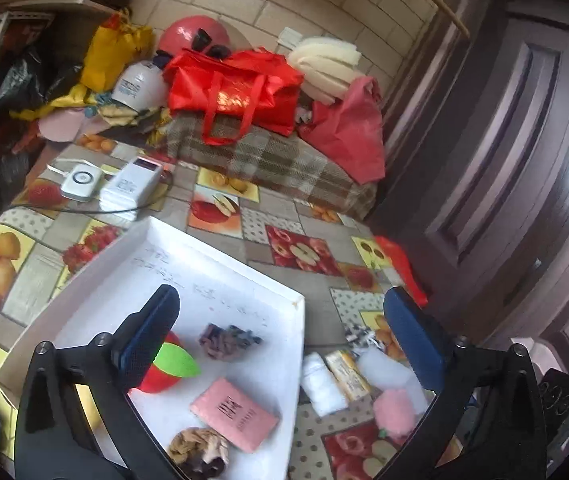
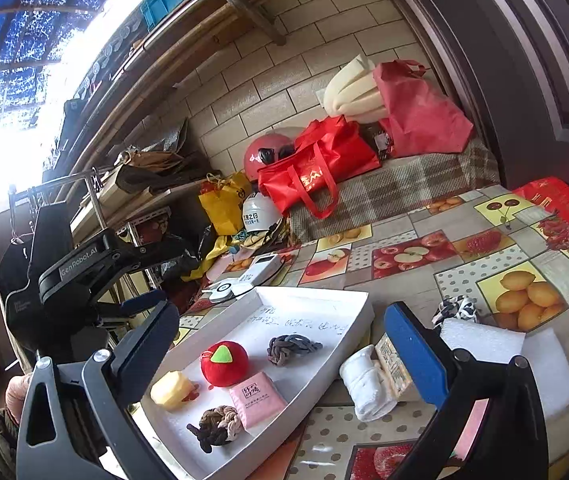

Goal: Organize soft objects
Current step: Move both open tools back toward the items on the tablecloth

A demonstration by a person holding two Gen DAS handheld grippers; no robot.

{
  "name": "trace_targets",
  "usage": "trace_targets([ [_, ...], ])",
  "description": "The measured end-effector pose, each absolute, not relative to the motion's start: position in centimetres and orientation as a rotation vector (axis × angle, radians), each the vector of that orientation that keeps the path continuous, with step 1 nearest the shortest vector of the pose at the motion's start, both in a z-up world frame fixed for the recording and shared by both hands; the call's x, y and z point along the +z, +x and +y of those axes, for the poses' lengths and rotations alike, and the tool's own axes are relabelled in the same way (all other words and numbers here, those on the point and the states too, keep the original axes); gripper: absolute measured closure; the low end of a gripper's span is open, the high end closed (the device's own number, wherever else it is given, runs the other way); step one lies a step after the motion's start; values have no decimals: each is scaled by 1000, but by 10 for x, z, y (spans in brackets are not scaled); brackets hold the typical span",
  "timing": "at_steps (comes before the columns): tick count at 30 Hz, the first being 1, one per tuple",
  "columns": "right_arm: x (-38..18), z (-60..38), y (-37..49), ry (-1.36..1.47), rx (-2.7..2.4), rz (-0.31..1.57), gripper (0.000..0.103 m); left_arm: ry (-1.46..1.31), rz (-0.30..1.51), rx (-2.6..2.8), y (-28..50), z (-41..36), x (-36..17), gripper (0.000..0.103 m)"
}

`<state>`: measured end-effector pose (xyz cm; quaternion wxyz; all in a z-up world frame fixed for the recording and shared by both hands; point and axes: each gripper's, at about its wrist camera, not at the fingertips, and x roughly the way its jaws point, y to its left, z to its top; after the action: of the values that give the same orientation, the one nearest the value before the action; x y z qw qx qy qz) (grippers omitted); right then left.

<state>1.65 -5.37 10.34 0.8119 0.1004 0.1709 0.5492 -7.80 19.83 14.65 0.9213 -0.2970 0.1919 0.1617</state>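
A: White tray (image 2: pixel 358 312) on the desk (image 2: pixel 424 276), fruit-print cloth. Long axis runs from near-left to far-right in right wrist view. Contents?

B: Counted in tray: 1 red plush apple (image 2: pixel 224 364), green leaf patch facing up; 1 pink packet (image 2: pixel 257 399), flat, long axis roughly along the tray; 2 braided scrunchies, dark one (image 2: pixel 290 348) toward far end, brown/beige one (image 2: pixel 217 426) toward near end; 1 yellow foam block (image 2: pixel 171 389) by the left wall. 5 items total.

A: Outside the tray?

B: Right of it, on the cloth: 1 white rolled cloth (image 2: pixel 366 384) just beside the tray's right wall, 1 yellow-label packet (image 2: pixel 394 368) touching the roll, 1 white foam sheet (image 2: pixel 496 344), 1 black/white scrunchie (image 2: pixel 454 308) beyond the foam. Left wrist view also shows 1 pink fluffy item (image 1: pixel 394 412) near those.

A: Grippers?

B: Left hand-held gripper (image 1: pixel 284 340) jaws spread wide, nothing between pads; hovers over tray's near half. Right hand-held gripper (image 2: pixel 284 344) also spread wide, empty, straddling the tray's right wall and the roll. Left unit visible at left in right wrist view, above tray's left edge.

A: Room to move?

B: Far half of tray bare except handwriting. Open cloth beyond tray's far end; 2 white devices (image 1: pixel 104 184) past far-left corner. Desk's right edge runs by a dark door (image 1: pixel 524 160).
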Motion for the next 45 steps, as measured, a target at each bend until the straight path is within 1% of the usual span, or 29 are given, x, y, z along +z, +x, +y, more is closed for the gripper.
trace_targets([
  [2,106,-63,17,244,1167,349,0,-658,476,259,-64,188,150,0],
  [4,111,-71,18,278,1172,330,0,-643,474,262,-60,176,154,0],
  [8,120,-89,14,295,1165,262,0,-518,390,386,-69,154,155,0],
  [11,125,-104,10,294,1142,198,0,-516,324,401,-81,156,149,0],
  [12,127,-110,10,297,1129,177,0,-526,279,331,-86,159,147,0],
  [14,129,-120,10,310,1112,151,0,-545,173,17,-98,165,144,0],
  [15,130,-124,12,322,1105,142,0,-515,129,-66,-103,163,145,0],
  [16,130,-128,13,330,1102,140,0,-443,121,-6,-108,156,148,0],
  [18,130,-130,16,343,1097,144,0,-273,188,191,-105,133,153,0],
  [20,128,-130,19,353,1097,156,0,-245,271,285,-95,120,149,0],
  [24,123,-129,19,381,1120,186,0,-494,357,321,-82,129,133,0],
  [26,121,-133,21,396,1112,190,0,-592,442,392,-76,138,121,0],
  [28,119,-138,26,402,1097,205,0,-639,523,493,-74,142,107,0],
  [30,117,-143,28,404,1080,210,0,-667,567,534,-73,143,95,0],
  [32,115,-145,29,404,1070,219,0,-672,552,504,-74,143,89,0],
  [34,114,-145,30,403,1070,228,0,-610,498,480,-78,134,94,0],
  [37,115,-145,28,394,1076,220,0,-324,404,569,-82,103,122,0],
  [39,116,-146,25,387,1077,207,0,-215,364,588,-85,87,136,0],
  [42,115,-146,26,391,1080,207,0,-263,368,515,-88,80,138,0],
  [45,114,-152,29,412,1061,208,0,-278,421,494,-80,79,123,0],
])
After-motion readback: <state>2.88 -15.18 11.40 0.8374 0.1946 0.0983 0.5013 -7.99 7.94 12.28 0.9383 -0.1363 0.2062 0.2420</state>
